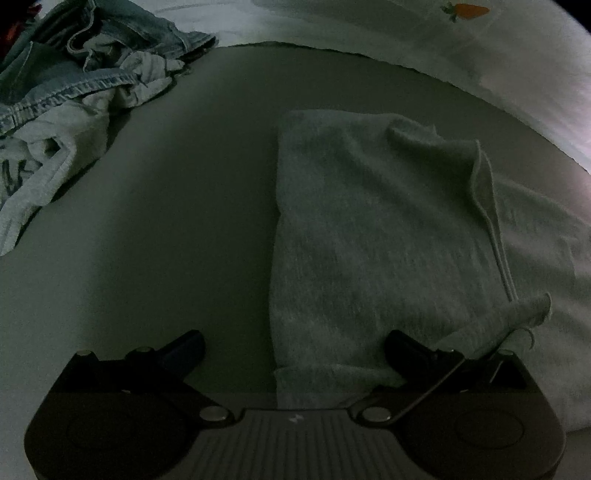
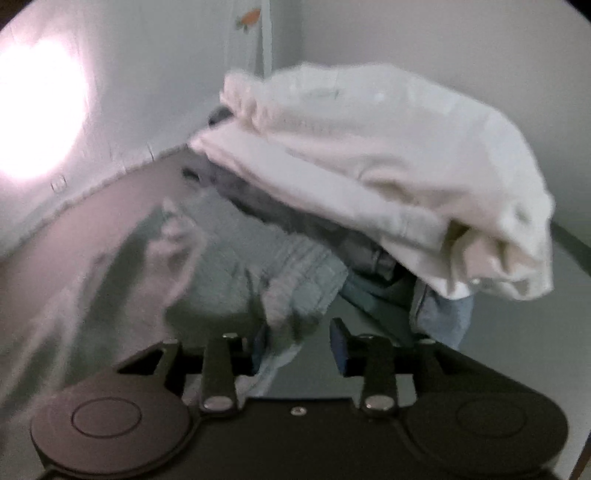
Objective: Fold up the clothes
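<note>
In the left wrist view a grey garment [image 1: 369, 240] lies partly folded on the dark flat surface [image 1: 166, 221]. My left gripper [image 1: 295, 350] hovers low over its near left edge with fingers wide apart and nothing between them. In the right wrist view my right gripper [image 2: 301, 343] is open; blurred grey cloth [image 2: 284, 306] hangs by its left finger [image 2: 258, 347], not clamped. A stack of folded clothes topped by a white garment [image 2: 388, 166] sits just beyond.
A heap of denim and grey clothes [image 1: 74, 92] lies at the far left of the surface. A white wall with a carrot picture [image 1: 469, 11] runs behind. The wall corner [image 2: 288, 55] is behind the stack.
</note>
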Demonstrator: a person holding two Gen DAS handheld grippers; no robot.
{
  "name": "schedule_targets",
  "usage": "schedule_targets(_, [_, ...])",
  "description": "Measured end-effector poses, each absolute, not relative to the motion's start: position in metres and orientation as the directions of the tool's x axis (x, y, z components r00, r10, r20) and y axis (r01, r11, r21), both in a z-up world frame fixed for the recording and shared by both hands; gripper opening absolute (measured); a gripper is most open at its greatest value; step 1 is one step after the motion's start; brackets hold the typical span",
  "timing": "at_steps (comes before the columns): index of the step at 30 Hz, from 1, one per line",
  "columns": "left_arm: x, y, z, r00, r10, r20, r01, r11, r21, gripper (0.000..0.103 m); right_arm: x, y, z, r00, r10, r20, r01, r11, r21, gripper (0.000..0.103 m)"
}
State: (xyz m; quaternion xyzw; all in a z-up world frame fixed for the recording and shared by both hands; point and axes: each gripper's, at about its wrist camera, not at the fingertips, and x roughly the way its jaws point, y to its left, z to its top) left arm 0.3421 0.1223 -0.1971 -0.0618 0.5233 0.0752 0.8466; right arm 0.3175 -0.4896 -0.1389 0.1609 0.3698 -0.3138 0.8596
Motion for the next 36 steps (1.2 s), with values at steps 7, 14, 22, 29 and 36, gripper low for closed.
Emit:
schedule_targets(7, [0.347,0.128,-0.195,0.397,0.032,-0.917,-0.153,0.988,-0.031,0.103,0.311,-0.411,-0.121,0.745,-0.071,-0.664,0.447,0.792,0.417,0.043])
schedule_targets(14, [0.358,0.152,-0.186,0.327,0.049,-0.944,-0.114,0.993,0.012,0.103,0.344,-0.296,-0.178,0.705,0.527,-0.475,0.191,0.504,0.842,0.030])
schedule_targets(22, [0.362,0.172,-0.190,0.287,-0.038,-0.957,-0.035,0.998,-0.050,0.103,0.405,-0.171,-0.214,0.488,0.736,-0.470,0.090,0.493,0.866,0.031])
schedule_targets(29, [0.392,0.190,-0.189,0.230,0.015,-0.973,-0.174,0.984,-0.026,0.103,0.430,-0.117,-0.209,0.386,0.768,-0.511,-0.040,0.567,0.822,0.039])
schedule_targets(36, [0.394,0.190,-0.190,0.250,0.030,-0.968,-0.222,0.975,-0.027,0.103,0.433,-0.080,-0.204,0.286,0.771,-0.569,-0.221,0.630,0.744,0.041])
